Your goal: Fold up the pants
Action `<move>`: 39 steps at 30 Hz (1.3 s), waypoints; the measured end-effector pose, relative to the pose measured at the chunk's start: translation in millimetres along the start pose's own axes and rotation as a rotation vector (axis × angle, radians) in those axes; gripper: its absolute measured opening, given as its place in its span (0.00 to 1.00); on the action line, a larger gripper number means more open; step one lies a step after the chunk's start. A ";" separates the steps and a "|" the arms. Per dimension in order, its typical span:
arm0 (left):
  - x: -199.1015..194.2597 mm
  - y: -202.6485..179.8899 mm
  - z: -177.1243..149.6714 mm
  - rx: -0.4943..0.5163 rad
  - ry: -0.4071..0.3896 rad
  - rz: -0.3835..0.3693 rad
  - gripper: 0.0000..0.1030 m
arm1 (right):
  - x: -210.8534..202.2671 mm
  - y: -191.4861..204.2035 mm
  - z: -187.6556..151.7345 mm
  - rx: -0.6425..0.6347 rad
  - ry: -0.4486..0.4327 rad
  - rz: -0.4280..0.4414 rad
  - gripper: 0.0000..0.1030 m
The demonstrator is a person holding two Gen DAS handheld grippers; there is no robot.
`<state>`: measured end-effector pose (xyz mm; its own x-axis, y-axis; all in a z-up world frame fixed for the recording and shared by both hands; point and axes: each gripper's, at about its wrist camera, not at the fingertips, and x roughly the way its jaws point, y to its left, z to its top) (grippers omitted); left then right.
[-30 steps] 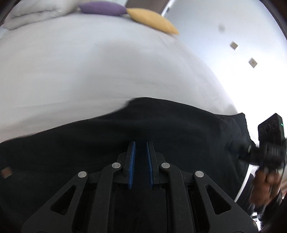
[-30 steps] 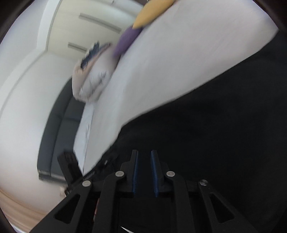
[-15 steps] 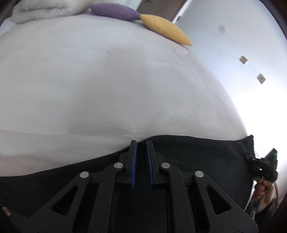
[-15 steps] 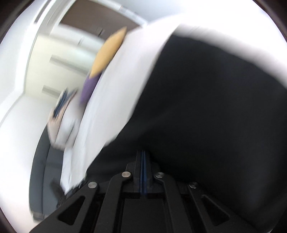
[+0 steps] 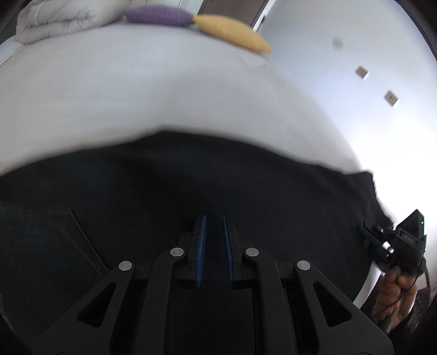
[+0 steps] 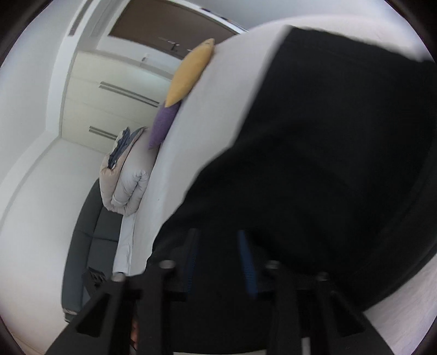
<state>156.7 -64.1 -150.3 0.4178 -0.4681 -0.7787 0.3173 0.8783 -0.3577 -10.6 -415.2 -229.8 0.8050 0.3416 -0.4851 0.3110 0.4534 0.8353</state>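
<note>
The left gripper (image 5: 214, 218) fills the bottom of the left wrist view. Its two blue pads stand close together with a narrow slit between them. Only black cloth shows in this slit, and I cannot tell if the pads pinch it or only hang over it.

The black pants (image 5: 191, 177) lie across the near part of a white bed (image 5: 136, 95), as a wide dark band from the left edge to the right edge. A pocket seam (image 5: 84, 234) runs slantwise on their left part. At the far end of the bed are a folded pale duvet (image 5: 54, 21), a purple cushion (image 5: 158, 13) and a yellow cushion (image 5: 232, 32), side by side. On the right, at the end of the pants, a hand (image 5: 396, 286) holds the right gripper (image 5: 367, 232). Two sockets (image 5: 362, 72) are on the white wall behind.

In the right wrist view the picture is tilted and the fingers are blurred. The jaws stand spread, with a clear gap. The pants lie under the fingers, and the pads do not press on them. The cloth goes from there up to the top right. The bed, both cushions and the duvet are to the left of it, and behind them stands a cream wardrobe (image 6: 109, 95).
</note>
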 end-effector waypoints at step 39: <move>-14.9 -1.9 -37.7 -0.024 -0.046 0.017 0.11 | -96.0 -69.6 44.4 0.342 -0.298 0.074 0.27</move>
<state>117.8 -55.1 -157.5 0.4622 -0.4566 -0.7602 0.2895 0.8880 -0.3572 -87.1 -516.1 -229.9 0.9260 0.0882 -0.3672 0.3559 0.1214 0.9266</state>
